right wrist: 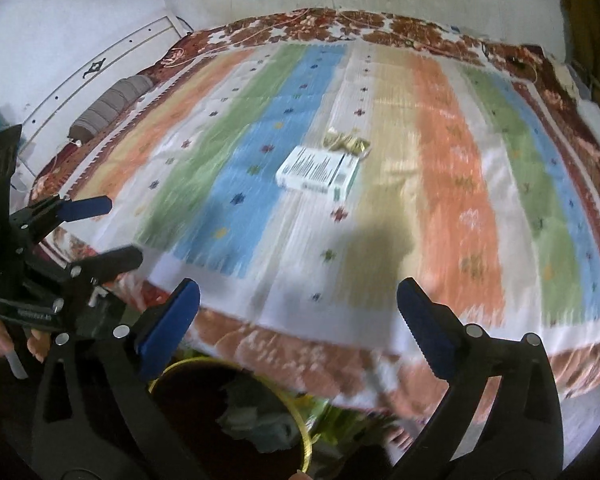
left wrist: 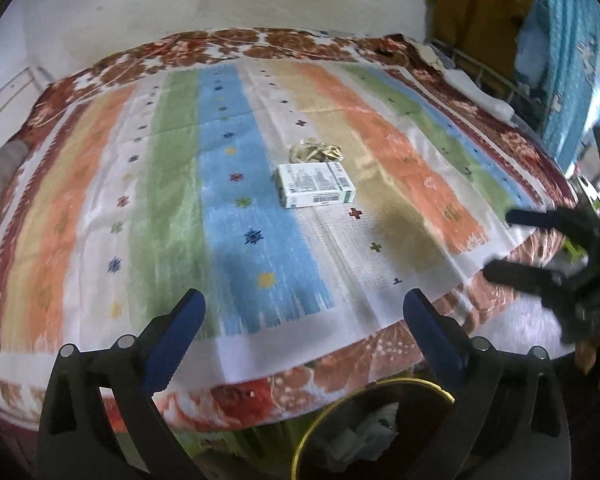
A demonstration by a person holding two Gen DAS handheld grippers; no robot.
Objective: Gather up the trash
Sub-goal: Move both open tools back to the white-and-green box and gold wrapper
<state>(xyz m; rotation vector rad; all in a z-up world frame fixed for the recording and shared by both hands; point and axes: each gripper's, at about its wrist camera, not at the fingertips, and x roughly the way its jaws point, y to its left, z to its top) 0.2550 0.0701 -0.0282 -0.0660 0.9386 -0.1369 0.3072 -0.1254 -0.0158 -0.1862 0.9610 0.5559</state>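
Both grippers, left [left wrist: 302, 312] & right [right wrist: 298, 304], hang wide-jawed, empty, over the bin [left wrist: 312, 424]; box [left wrist: 316, 185] & wrapper [left wrist: 315, 152] wait mid-bed, beyond bin.

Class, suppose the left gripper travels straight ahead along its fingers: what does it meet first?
Probably the striped bedspread just short of the white-and-green cardboard box; the open left gripper points slightly down over the bed. Depth is uncertain, so the box may come first.

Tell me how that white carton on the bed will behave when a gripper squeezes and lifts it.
The white carton looks like thin card, so it is probably light and may dent. It lies flat, so unlikely to roll. The soft bedspread beneath may give when pushed.
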